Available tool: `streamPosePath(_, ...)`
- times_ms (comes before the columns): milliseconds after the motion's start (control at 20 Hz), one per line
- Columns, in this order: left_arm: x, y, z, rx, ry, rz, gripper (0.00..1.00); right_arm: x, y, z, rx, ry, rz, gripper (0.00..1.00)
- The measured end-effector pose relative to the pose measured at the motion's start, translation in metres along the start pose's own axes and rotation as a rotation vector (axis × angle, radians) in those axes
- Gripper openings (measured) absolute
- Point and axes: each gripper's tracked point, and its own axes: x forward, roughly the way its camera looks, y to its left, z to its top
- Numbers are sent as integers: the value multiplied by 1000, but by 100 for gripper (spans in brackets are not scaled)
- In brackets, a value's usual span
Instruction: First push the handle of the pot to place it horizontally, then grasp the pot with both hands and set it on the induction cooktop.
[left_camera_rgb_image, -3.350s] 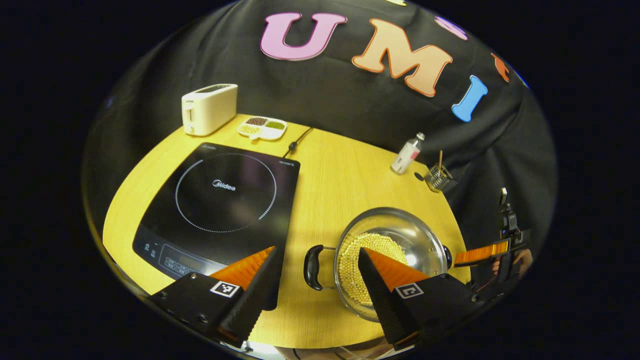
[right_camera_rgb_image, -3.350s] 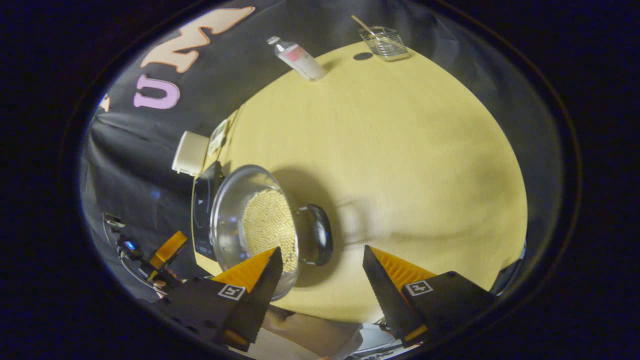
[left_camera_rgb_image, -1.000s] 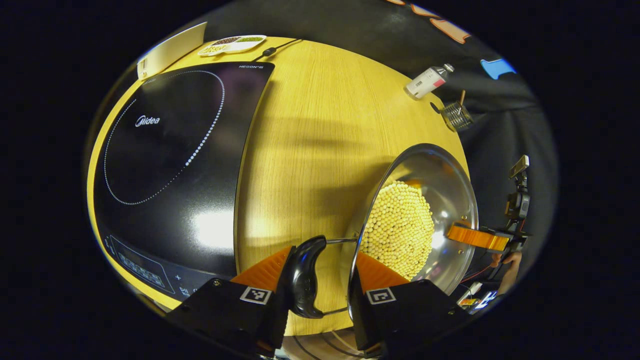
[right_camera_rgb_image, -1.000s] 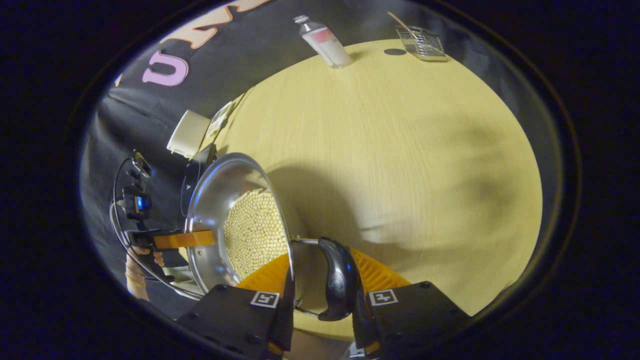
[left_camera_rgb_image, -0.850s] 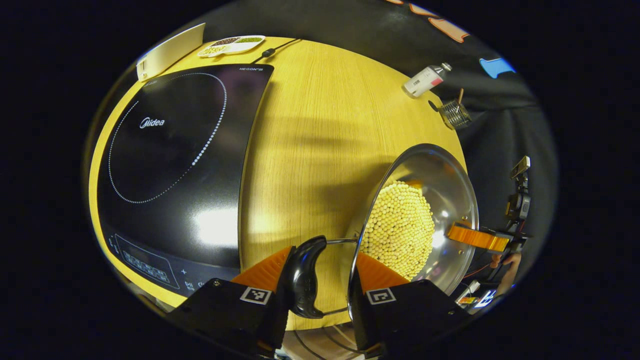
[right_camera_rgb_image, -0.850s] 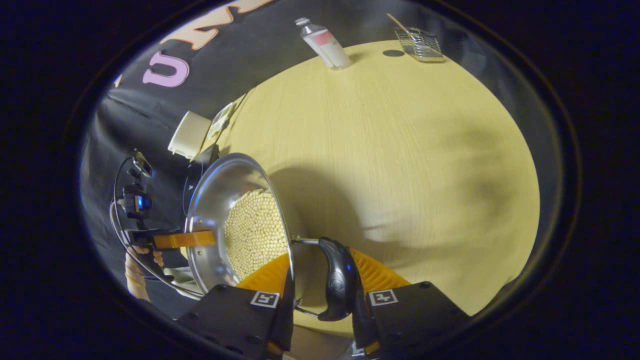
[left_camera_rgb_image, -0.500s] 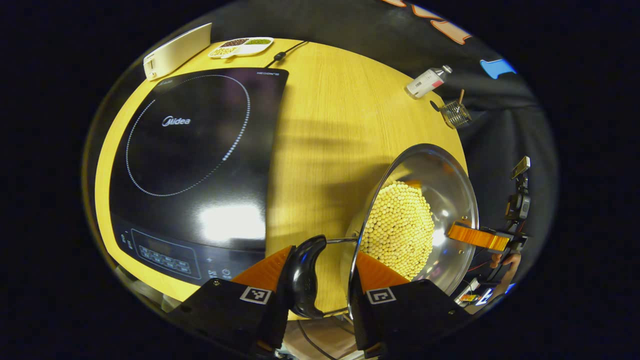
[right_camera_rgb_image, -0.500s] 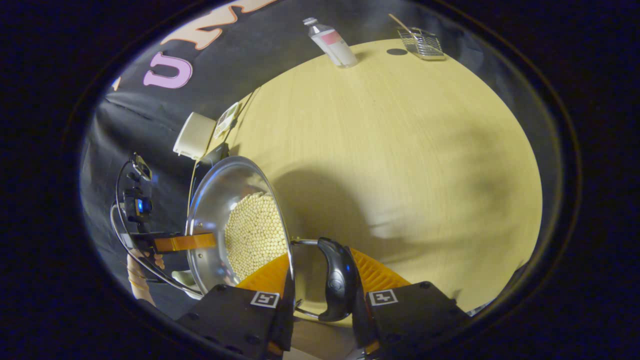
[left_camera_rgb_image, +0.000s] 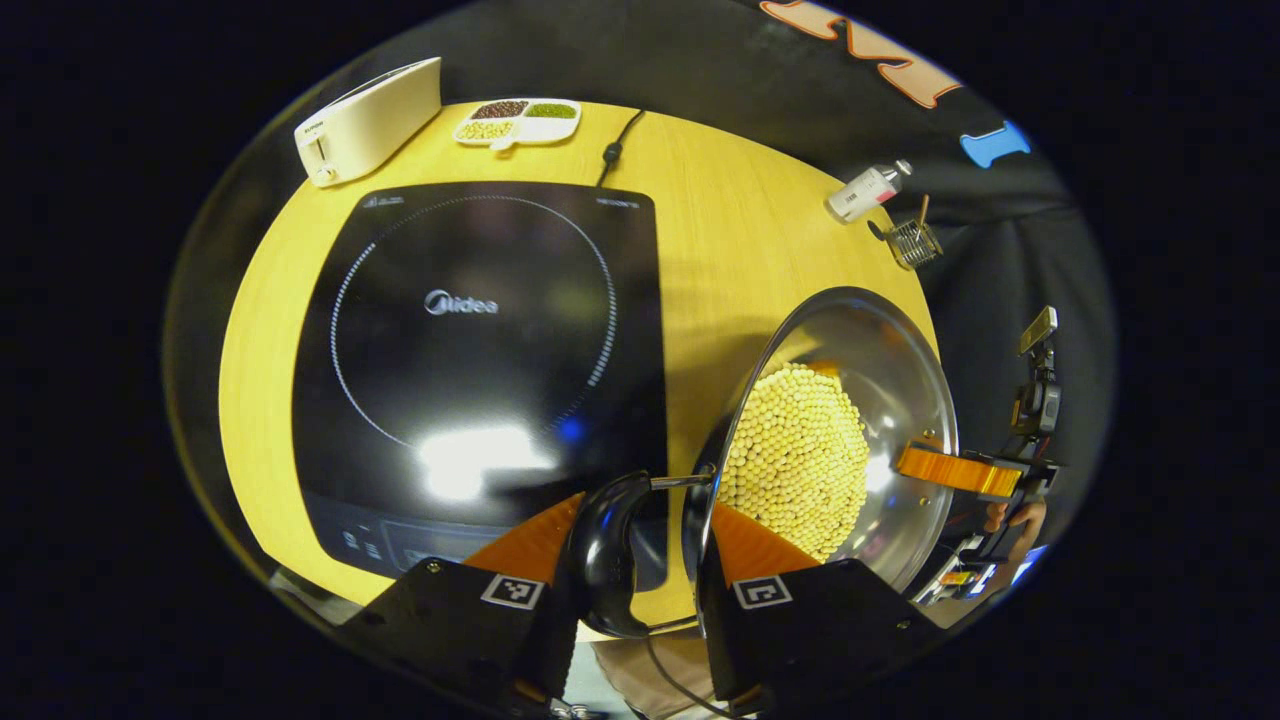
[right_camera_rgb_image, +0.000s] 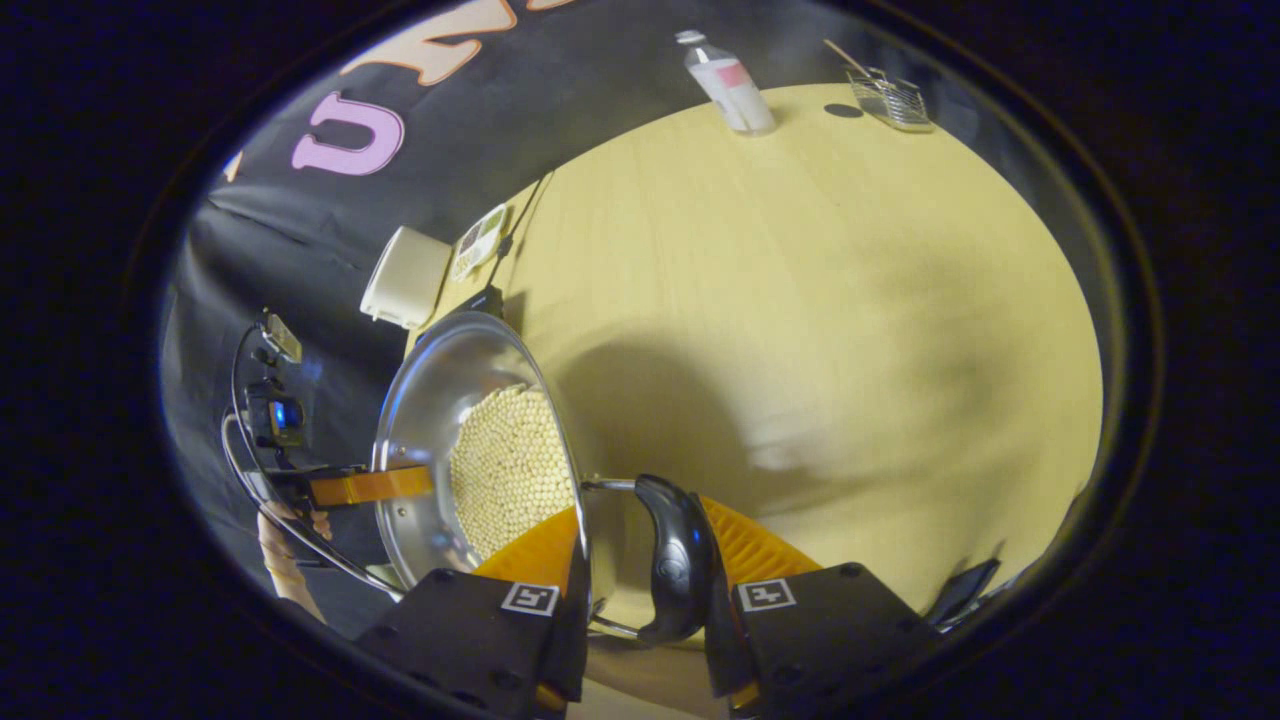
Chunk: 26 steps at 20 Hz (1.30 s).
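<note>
Left gripper view: left gripper (left_camera_rgb_image: 632, 585) clenched on the pot's black left handle (left_camera_rgb_image: 603, 566), both orange fingers pressing it. Pot (left_camera_rgb_image: 868, 345), steel and filled with pale beans (left_camera_rgb_image: 797, 458), held in the air near the right edge of the induction cooktop (left_camera_rgb_image: 480, 340), handle overlapping the cooktop's near right corner. Farther off, the right gripper's orange finger (left_camera_rgb_image: 955, 472) at the far rim, a hand (left_camera_rgb_image: 1018, 518) behind it. At the back of the table (left_camera_rgb_image: 750, 230): toaster (left_camera_rgb_image: 365, 118), divided dish (left_camera_rgb_image: 517, 119), bottle (left_camera_rgb_image: 866, 190), wire basket (left_camera_rgb_image: 912, 243).

Likely trouble: uneven lift between the two hands, tipping the pot and spilling beans; a handle swivelling in the grip; setting down off the ring.

Against the frame half a second ago, cooktop shifted rightward and closer under the handle; pot the same in the grip.

Right gripper view: right gripper (right_camera_rgb_image: 640, 590) clamped on the right handle (right_camera_rgb_image: 672, 560), fingers squeezing both sides. Pot rim (right_camera_rgb_image: 420, 380) and beans to the left, the other gripper's finger (right_camera_rgb_image: 370, 486) across it. Bare table below, with the pot's shadow. Compared with half a second ago, table slid right, toaster (right_camera_rgb_image: 407, 276) nearer.
</note>
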Motion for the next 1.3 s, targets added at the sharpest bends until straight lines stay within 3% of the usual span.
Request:
streamPosePath(50, -3, 11, 4, 5, 3, -4, 54, 5, 11, 0, 6, -4, -7, 50)
streamPosePath(100, -5, 23, 10, 10, 2, -7, 54, 10, 23, -2, 11, -6, -14, 43)
streamPosePath(150, -9, 35, 13, 17, -1, -10, 54, 16, 35, -1, 15, -9, -21, 50)
streamPosePath(500, -20, 122, 42, 26, -46, -11, 54, 62, 111, 2, 2, -20, -50, 50)
streamPosePath(550, -21, 133, 46, 23, -55, -11, 54, 68, 120, 4, -4, -24, -49, 43)
streamPosePath(700, -20, 159, 63, 28, -94, -5, 54, 85, 145, 12, -21, -37, -46, 43)
streamPosePath(750, -22, 166, 67, 29, -108, -3, 54, 90, 152, 17, -25, -44, -44, 50)
streamPosePath(800, -23, 172, 75, 30, -131, 0, 54, 96, 159, 22, -31, -55, -42, 43)
streamPosePath(950, -25, 190, 93, 47, -170, 13, 54, 109, 174, 38, -41, -75, -47, 43)
streamPosePath(1000, -26, 194, 97, 51, -178, 15, 54, 111, 179, 41, -46, -80, -47, 50)
streamPosePath(1300, -24, 214, 111, 71, -207, 54, 55, 132, 192, 46, -49, -79, -28, 50)
